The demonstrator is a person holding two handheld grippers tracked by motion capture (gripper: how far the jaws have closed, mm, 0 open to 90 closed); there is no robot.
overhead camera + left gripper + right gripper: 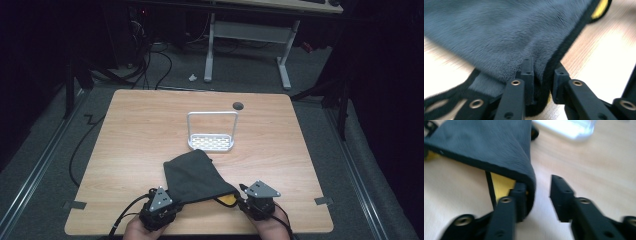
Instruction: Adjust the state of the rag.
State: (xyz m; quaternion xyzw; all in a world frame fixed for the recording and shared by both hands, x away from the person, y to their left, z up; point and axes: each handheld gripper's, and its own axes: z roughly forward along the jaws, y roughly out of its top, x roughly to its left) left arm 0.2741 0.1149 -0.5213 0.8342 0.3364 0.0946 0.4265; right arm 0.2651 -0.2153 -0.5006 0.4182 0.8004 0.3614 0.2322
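**Grippers at near edge of dark cloth, both sets of jaws parted**

Left gripper (165,197) is seen at the near-left of the table (135,130), held in a hand (142,231) entering from the bottom edge. It is set at the near-left corner of the grey cloth (192,177). In the left gripper view the jaws are parted, with the black-bound hem of the cloth (499,35) lying in the gap between them. One jaw is touched by the fabric; the other jaw stands just clear of the hem. No clamp on the cloth is shown: state is released, cloth between jaws.

Cloth is spread on the near-centre of the table, peaked toward the middle, near edge stretched between the two grippers. A yellow underside (227,200) is exposed at the near-right corner, and a yellow patch (600,8) is also visible at the far hem in the left gripper view.

Behind the cloth, a white wire rack (212,131) with an upright hoop handle stands at table centre, near the cloth's far tip; contact can't be told. A dark round grommet hole (238,105) is set in the tabletop beyond it.

Right gripper (247,200) is at the near-right, at the cloth's yellow corner. In the right gripper view the jaws are wide apart: the folded corner (524,170) is draped against one jaw, yellow lining (501,186) beside it, while the other jaw stands well clear over bare wood. State: released, not gripping.
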